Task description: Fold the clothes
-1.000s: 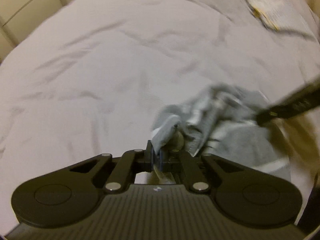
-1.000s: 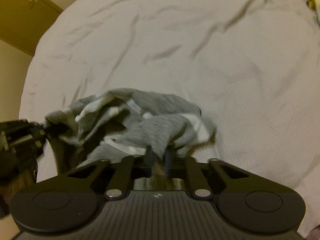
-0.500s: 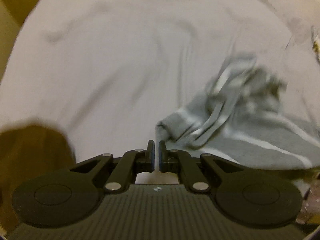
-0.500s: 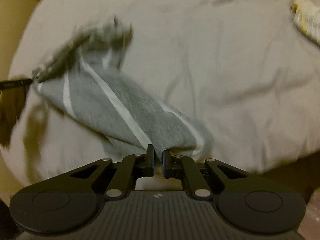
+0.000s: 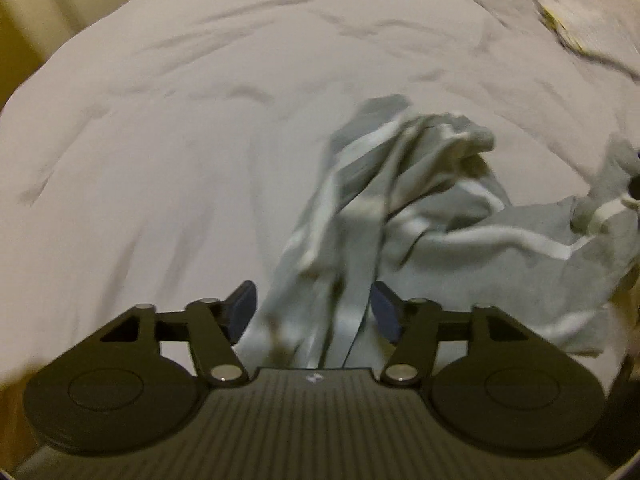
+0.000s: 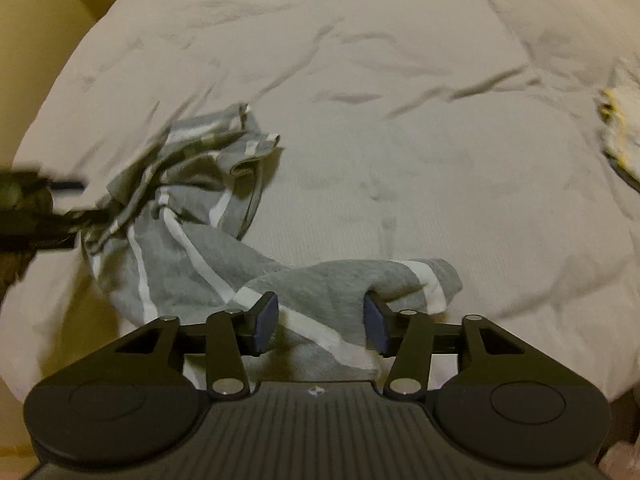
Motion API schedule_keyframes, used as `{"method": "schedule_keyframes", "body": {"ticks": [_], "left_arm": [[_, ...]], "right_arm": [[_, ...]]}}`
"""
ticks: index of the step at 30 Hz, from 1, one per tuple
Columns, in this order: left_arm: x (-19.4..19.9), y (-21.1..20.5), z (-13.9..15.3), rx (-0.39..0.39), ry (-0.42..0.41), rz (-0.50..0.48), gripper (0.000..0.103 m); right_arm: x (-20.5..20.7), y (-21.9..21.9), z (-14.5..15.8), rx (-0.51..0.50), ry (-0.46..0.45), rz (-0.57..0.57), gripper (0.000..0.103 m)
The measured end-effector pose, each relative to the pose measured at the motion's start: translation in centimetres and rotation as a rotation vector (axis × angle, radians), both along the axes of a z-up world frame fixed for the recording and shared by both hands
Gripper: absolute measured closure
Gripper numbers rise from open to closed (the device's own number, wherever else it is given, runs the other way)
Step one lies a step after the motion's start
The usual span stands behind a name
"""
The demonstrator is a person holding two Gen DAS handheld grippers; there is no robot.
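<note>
A grey garment with white stripes (image 5: 404,208) lies crumpled on the pale bed sheet (image 5: 160,140). In the left wrist view my left gripper (image 5: 314,312) stands open, and a bunched fold of the garment runs between its spread blue-padded fingers. In the right wrist view the same garment (image 6: 192,248) stretches from the left side to the front, and my right gripper (image 6: 320,328) is open with a striped edge lying between its fingers. The left gripper (image 6: 40,220) shows as a dark blur at the left edge, beside the garment's far end.
The wrinkled sheet (image 6: 400,120) covers the whole bed, with bare room beyond and beside the garment. A white and yellow cloth (image 6: 620,128) lies at the far right, also seen as a white and yellow cloth (image 5: 568,20) in the left wrist view. A tan wall (image 6: 48,20) stands beyond the bed.
Both grippers were shut on the garment half a second ago and are now open. The garment has dropped from being held stretched to lying slack on the sheet.
</note>
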State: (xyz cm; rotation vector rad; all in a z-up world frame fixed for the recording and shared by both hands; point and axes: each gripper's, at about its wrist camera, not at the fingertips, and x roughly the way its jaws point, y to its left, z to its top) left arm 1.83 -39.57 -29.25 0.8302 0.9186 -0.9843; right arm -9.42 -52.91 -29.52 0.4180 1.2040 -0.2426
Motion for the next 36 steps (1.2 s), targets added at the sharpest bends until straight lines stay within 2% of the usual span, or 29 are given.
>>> {"method": "schedule_keyframes", "body": {"ticks": [1, 2, 3, 4, 5, 6, 7, 10, 13, 16, 19, 21, 23, 24, 26, 28, 29, 30, 31, 32, 34, 36], "left_arm": [[0.1, -1.4, -1.1, 0.027, 0.011, -0.021, 0.050], [0.6, -2.7, -2.4, 0.059, 0.054, -0.026, 0.075], [1.2, -3.5, -2.8, 0.063, 0.078, -0.020, 0.087], [1.7, -4.1, -2.7, 0.053, 0.090, -0.013, 0.095], [2.3, -4.7, -2.6, 0.044, 0.103, -0.005, 0.096], [2.9, -4.9, -1.9, 0.009, 0.109, 0.008, 0.096], [3.6, -4.9, -0.8, -0.034, 0.108, 0.032, 0.097], [6.7, -3.6, 3.5, -0.187, 0.094, 0.163, 0.097], [8.6, -0.5, 7.4, -0.287, 0.060, 0.270, 0.097], [8.8, 2.6, 7.5, -0.227, 0.025, 0.317, 0.097], [8.1, 5.4, 4.8, -0.093, 0.059, 0.385, 0.096], [6.6, 6.9, 2.9, -0.002, 0.084, 0.415, 0.095], [4.8, 7.7, 2.0, 0.028, 0.093, 0.422, 0.091], [4.1, 7.8, 1.9, 0.029, 0.093, 0.417, 0.086], [3.2, 7.5, 2.0, 0.010, 0.083, 0.390, 0.071], [2.2, 6.5, 2.1, -0.019, 0.062, 0.342, 0.069], [1.9, 5.7, 2.0, -0.037, 0.055, 0.314, 0.065], [1.7, 5.0, 2.0, -0.054, 0.056, 0.288, 0.062], [1.7, 4.4, 2.0, -0.070, 0.059, 0.263, 0.059], [1.4, 3.2, 1.7, -0.087, 0.067, 0.230, 0.057], [0.9, 0.7, 0.9, -0.100, 0.079, 0.147, 0.052], [0.1, -1.7, -0.5, -0.077, 0.066, 0.030, 0.050]], "right_arm": [[0.3, 0.1, -0.7, 0.000, 0.012, 0.015, 0.051], [0.6, 0.2, -1.5, 0.001, 0.024, 0.029, 0.051], [0.6, 0.2, -2.1, 0.005, 0.035, 0.039, 0.051], [0.5, 0.3, -2.8, 0.010, 0.049, 0.051, 0.064], [0.3, 0.4, -3.2, 0.023, 0.058, 0.064, 0.087], [-0.1, 0.4, -3.3, 0.031, 0.060, 0.066, 0.094], [-0.5, 0.4, -3.0, 0.040, 0.054, 0.067, 0.097], [-2.5, 0.3, -0.5, 0.024, 0.011, 0.057, 0.098], [-4.9, -0.1, 2.8, 0.040, -0.035, 0.010, 0.099], [-6.8, 1.0, 3.5, 0.100, 0.000, 0.034, 0.099], [-7.6, 3.6, 1.4, 0.162, 0.117, 0.171, 0.099], [-7.7, 5.3, 0.2, 0.150, 0.191, 0.254, 0.100], [-7.7, 6.1, -0.1, 0.138, 0.216, 0.280, 0.099], [-7.5, 5.9, 0.2, 0.131, 0.203, 0.260, 0.097], [-7.0, 5.2, 1.0, 0.106, 0.163, 0.216, 0.088], [-6.2, 4.4, 2.0, 0.072, 0.105, 0.175, 0.085], [-5.3, 4.0, 2.3, 0.062, 0.076, 0.160, 0.079], [-4.6, 3.7, 2.4, 0.046, 0.056, 0.312, 0.075], [-3.6, 3.8, 2.4, 0.042, 0.035, 0.319, 0.065], [-2.7, 4.1, 2.0, 0.050, 0.015, 0.328, 0.060], [-0.8, 5.0, 0.7, 0.073, -0.014, 0.364, 0.057], [0.6, 6.3, -1.3, 0.095, -0.010, 0.421, 0.055]]}}
